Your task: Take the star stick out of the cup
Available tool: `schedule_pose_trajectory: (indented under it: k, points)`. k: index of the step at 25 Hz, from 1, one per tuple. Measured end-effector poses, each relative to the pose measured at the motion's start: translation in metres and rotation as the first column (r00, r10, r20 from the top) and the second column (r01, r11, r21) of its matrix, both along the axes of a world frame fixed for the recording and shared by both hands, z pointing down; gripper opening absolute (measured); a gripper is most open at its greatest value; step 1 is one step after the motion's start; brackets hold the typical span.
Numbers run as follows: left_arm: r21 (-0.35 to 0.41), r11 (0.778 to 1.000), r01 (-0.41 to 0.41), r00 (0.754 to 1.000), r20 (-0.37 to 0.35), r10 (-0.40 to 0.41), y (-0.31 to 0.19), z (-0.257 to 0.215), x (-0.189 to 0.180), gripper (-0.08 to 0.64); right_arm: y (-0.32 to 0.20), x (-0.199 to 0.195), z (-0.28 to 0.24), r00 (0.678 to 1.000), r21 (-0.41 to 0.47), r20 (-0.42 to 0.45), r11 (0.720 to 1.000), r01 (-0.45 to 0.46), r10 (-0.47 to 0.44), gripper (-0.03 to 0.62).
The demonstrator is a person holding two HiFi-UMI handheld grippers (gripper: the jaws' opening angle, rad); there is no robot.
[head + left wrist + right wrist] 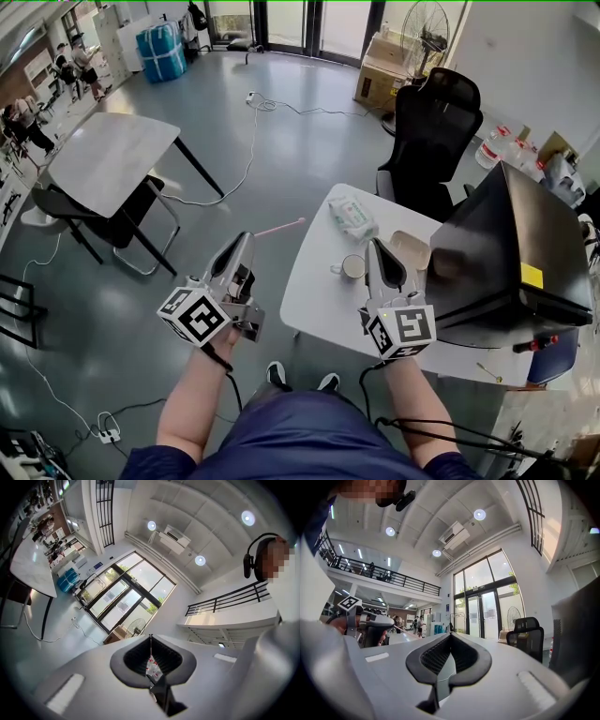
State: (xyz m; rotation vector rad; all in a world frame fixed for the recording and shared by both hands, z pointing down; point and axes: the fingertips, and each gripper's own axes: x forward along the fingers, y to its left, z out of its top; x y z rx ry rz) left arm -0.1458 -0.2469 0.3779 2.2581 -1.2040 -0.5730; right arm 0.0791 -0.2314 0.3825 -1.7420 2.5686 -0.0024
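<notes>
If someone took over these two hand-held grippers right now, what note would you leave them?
Left gripper: jaws shut on the pink star stick, held out past the white table.
Right gripper: jaws shut, nothing between them, beside the cup on the table.
Done: the stick is out of the cup.
To do: probably just put the stick down somewhere.

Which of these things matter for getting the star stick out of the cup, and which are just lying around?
For the job: star stick, clamped in the left gripper; cup; right gripper beside the cup.

Lying about: wipes pack; large black box; office chair; grey table further off.
</notes>
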Motion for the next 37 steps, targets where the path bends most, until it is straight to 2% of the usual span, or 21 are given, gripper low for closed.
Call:
schedule_pose_trajectory:
  k: [7, 14, 23, 31, 37]
  points:
    - [0.009, 1.0, -0.015, 1.0, -0.011, 0.015, -0.003, 0.001, 0.002, 0.009, 0.0, -0.001, -0.002, 1.0, 0.003, -0.004, 1.0, 0.005, -0.005, 0.006]
    - [-0.013, 1.0, -0.021, 1.0, -0.009, 0.021, -0.006, 0.005, 0.003, 0.009, 0.002, -0.006, -0.003, 0.999, 0.002, -0.033, 1.0, 0.018, -0.018, 0.006]
    - [-0.028, 0.999, -0.031, 0.999, -0.011, 0.031, -0.013, 0.013, 0.004, 0.009, -0.002, -0.001, 0.005, 1.0, -0.011, -0.027, 1.0, 0.004, -0.004, 0.006]
    - [-0.017, 0.995, -0.097, 0.995, -0.028, 0.096, -0.023, 0.02, 0.014, 0.009, 0.004, -0.007, 0.005, 0.998, -0.018, -0.054, 1.0, -0.015, 0.015, 0.006]
    - [-0.046, 0.989, -0.141, 0.99, -0.03, 0.139, -0.029, 0.031, 0.019, 0.009, 0.004, -0.014, 0.008, 0.996, -0.029, -0.076, 0.999, -0.039, 0.037, 0.006]
